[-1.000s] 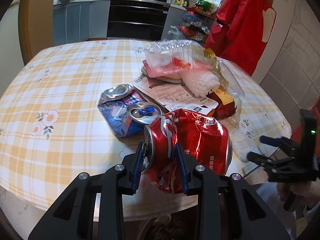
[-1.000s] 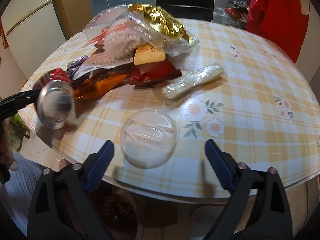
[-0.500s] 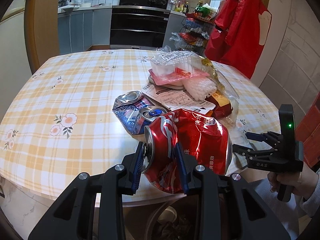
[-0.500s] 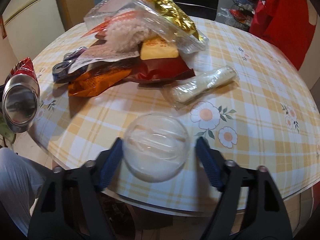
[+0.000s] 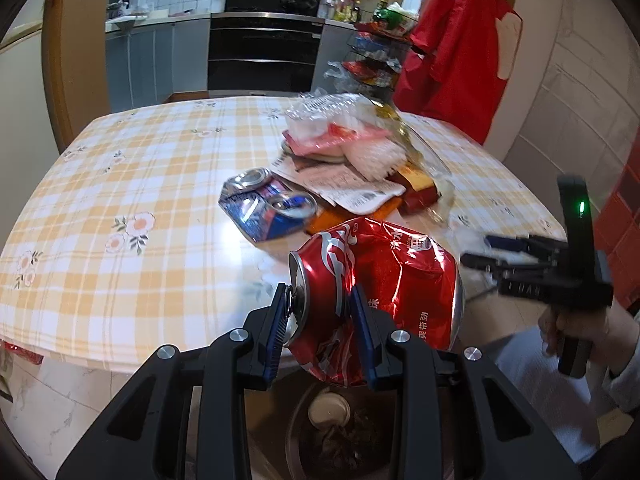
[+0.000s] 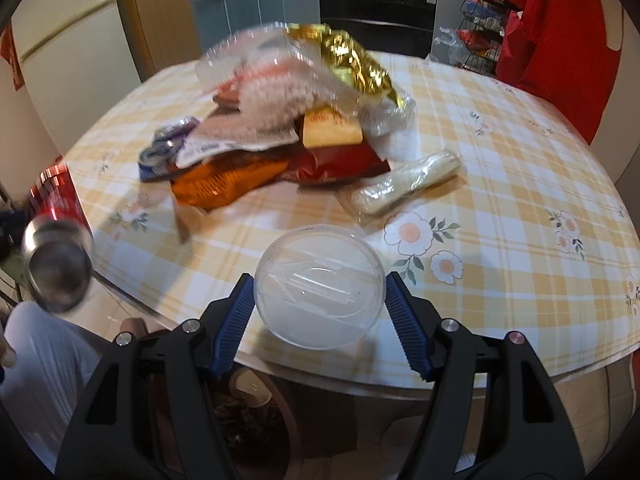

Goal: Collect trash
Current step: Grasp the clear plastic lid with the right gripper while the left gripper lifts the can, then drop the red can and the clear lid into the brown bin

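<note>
Left wrist view: a crushed red can (image 5: 376, 300), its thin metal creased and glossy, is clamped at its top end between the ribbed blue pads of the left gripper (image 5: 322, 332). The can is held off the table edge, above a round bin (image 5: 340, 432) with dark scraps and a pale disc inside. On the table (image 5: 120, 184), covered by a smooth yellow-and-white checked cloth with printed flowers, a flattened blue can (image 5: 266, 210) is seen beside a heap of wrappers (image 5: 356, 164): clear crinkled plastic, printed paper, orange and red foil. The right gripper (image 5: 492, 252) is visible at the right edge, held by a hand (image 5: 576, 328).

In the right wrist view, a clear plastic bowl (image 6: 320, 288), round, thin-walled and faintly ridged inside, is pressed on both sides by the blue pads of the right gripper (image 6: 320, 304), whose jaws have just been closing on it. The bowl is held at the near edge of the table, over the cloth. Beyond it a rolled clear plastic sleeve (image 6: 400, 188) lies just beside the heap, which is topped by a crumpled gold foil bag (image 6: 352, 60). The red can shows at the left, its dull silver base blurred.
</note>
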A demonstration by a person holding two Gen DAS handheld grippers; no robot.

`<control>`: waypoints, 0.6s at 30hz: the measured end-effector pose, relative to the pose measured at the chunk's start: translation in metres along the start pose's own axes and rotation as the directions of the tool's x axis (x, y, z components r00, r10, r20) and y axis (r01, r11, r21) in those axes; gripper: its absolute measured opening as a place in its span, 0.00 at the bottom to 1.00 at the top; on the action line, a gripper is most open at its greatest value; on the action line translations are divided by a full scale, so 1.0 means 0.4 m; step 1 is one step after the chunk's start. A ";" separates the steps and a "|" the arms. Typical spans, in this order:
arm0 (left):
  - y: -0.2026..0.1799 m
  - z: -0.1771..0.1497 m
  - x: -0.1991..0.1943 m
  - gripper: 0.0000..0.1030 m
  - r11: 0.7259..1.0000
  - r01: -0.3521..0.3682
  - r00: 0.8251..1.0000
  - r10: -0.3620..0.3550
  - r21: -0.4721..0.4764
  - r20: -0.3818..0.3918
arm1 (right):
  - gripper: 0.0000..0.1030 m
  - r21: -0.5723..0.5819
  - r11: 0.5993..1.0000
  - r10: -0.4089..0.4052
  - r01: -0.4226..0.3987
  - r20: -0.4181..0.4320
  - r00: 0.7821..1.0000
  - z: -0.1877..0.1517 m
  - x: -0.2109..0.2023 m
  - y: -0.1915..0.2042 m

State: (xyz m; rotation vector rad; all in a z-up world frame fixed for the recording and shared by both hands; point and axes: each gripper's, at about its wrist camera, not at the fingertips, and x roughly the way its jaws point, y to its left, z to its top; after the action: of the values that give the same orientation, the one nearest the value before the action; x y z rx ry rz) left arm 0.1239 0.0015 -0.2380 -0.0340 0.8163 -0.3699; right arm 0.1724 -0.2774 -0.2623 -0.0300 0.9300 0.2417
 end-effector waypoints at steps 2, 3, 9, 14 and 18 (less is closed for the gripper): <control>-0.009 -0.015 -0.009 0.30 1.000 0.015 1.000 -0.014 0.011 -0.012 | 0.65 0.005 1.000 0.009 -0.009 0.017 1.000 0.001 -0.025 0.003; -0.014 -0.024 -0.014 0.30 1.000 0.025 0.999 -0.025 0.015 -0.020 | 0.65 0.005 1.000 0.012 -0.012 0.023 1.000 0.002 -0.034 0.004; -0.050 -0.083 -0.040 0.30 0.995 0.084 0.994 -0.080 0.055 -0.074 | 0.65 0.010 0.999 0.030 -0.031 0.075 0.997 0.014 -0.112 0.012; -0.069 -0.121 -0.048 0.30 0.991 0.119 0.988 -0.112 0.064 -0.111 | 0.65 -0.004 0.999 0.036 -0.036 0.108 0.993 0.018 -0.167 0.027; -0.082 -0.138 -0.046 0.31 0.987 0.142 0.982 -0.132 0.069 -0.138 | 0.65 -0.010 0.999 0.042 -0.041 0.121 0.992 0.017 -0.194 0.040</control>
State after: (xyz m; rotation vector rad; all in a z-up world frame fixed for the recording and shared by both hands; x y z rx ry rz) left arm 0.0629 -0.0167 -0.2573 0.0079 0.9333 -0.5385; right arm 0.1298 -0.2758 -0.1950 -0.0032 0.8093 0.2828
